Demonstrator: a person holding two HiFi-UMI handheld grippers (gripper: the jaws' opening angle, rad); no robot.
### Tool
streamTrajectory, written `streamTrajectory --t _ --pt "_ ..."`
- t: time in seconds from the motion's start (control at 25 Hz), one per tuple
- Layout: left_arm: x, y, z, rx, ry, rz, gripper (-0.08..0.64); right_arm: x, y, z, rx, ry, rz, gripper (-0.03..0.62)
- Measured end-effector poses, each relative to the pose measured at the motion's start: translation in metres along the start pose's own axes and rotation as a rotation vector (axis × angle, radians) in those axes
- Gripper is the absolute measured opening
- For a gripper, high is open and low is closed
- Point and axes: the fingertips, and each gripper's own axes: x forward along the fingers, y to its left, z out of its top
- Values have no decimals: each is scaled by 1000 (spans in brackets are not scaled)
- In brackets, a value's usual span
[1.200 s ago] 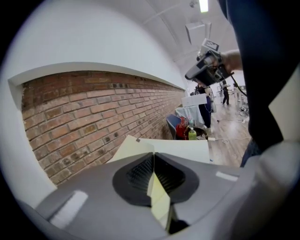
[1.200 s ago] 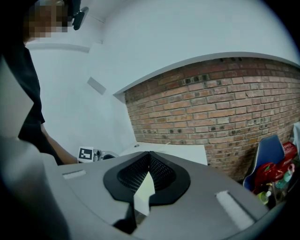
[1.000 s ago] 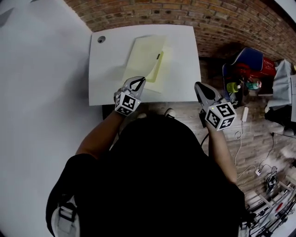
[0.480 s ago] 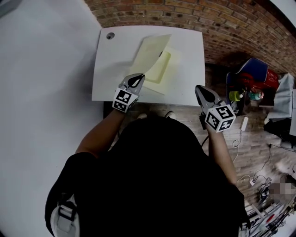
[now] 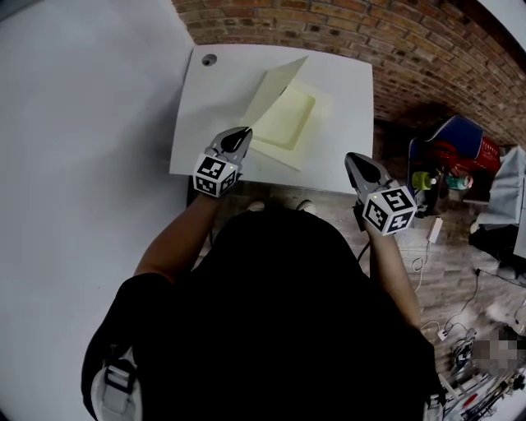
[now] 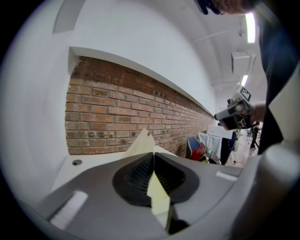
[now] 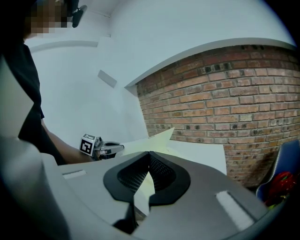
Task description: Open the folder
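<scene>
A pale yellow folder point(image 5: 289, 117) lies on the white table point(image 5: 215, 107) in the head view. Its front cover point(image 5: 271, 89) stands lifted and tilts toward the left. My left gripper point(image 5: 245, 131) is shut on the cover's near corner. In the left gripper view the yellow sheet point(image 6: 142, 143) runs pinched between the pads of my left gripper point(image 6: 153, 154). My right gripper point(image 5: 352, 158) hovers at the table's near right edge, shut and holding nothing. The right gripper view shows the closed right gripper point(image 7: 149, 153), and beyond it the left gripper point(image 7: 112, 147) and the raised cover point(image 7: 159, 137).
A round cable hole point(image 5: 209, 59) sits in the table's far left corner. A brick wall point(image 5: 345, 25) runs behind the table. A blue chair with red items point(image 5: 450, 138) stands to the right, and cables lie on the floor point(image 5: 444, 333).
My left gripper has drawn the cover's corner to the left and a little up, so the cover stands more open. The right gripper has shifted slightly.
</scene>
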Motion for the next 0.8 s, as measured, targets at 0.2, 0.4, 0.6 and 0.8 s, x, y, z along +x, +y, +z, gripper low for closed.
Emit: streamTrajectory --t 0.2,0.4,0.6,0.8 --pt "-11 18 3 -9 -4 43 8 12 6 3 -5 4 17 2" --pt "-18 34 8 -18 -15 75 6 19 8 6 -5 6 19 2" --pt "-22 46 8 -13 -8 88 6 25 8 7 -1 7 14 2" --pt "-28 63 7 -36 -13 110 6 31 11 8 2 6 14 2"
